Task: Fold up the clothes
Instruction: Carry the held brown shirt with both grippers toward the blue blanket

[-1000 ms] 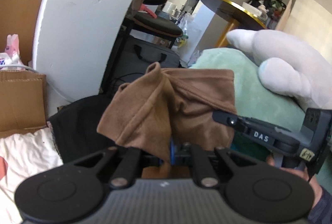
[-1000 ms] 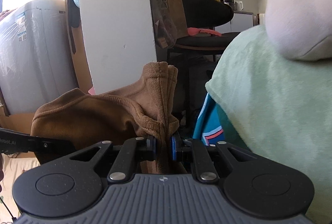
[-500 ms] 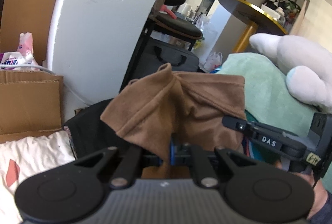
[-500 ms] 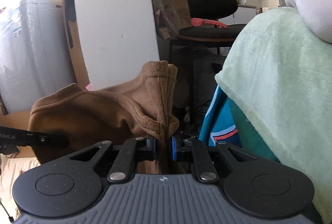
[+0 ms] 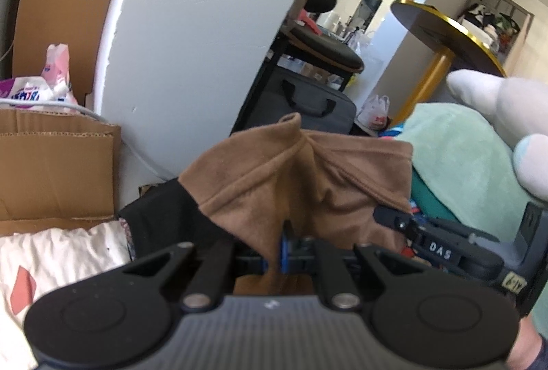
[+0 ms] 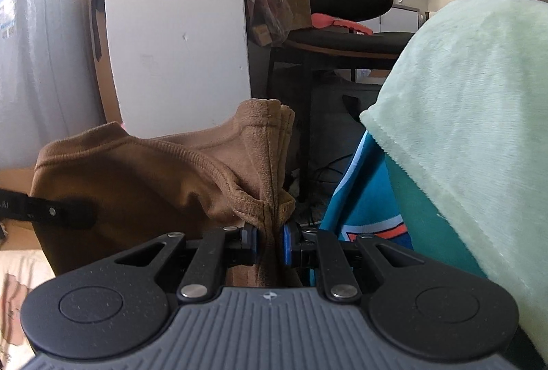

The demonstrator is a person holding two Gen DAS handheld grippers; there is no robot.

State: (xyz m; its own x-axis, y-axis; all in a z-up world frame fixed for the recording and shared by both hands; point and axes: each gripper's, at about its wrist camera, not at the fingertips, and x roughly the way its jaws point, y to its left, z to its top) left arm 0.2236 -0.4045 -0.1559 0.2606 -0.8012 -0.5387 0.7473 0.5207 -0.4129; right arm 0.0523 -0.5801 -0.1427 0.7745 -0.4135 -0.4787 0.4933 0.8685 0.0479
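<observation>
Fingers of both the left gripper (image 5: 284, 253) and the right gripper (image 6: 269, 241) pinch bunched edges of a brown garment (image 5: 301, 185), holding it aloft between them, probably to stretch it flat for folding.

Garment (image 5: 301, 185): plain brown, no pattern. Blanket (image 6: 479, 116) at 3 o'clock: pale mint green. Fabric beneath it (image 6: 363, 198): teal with an orange-and-white stripe. Gripper pads (image 6: 287, 243): blue. Cardboard box (image 5: 54, 171) at 9 o'clock: tan. Round table (image 5: 455, 37) at 1 o'clock: dark top, gold rim.
</observation>
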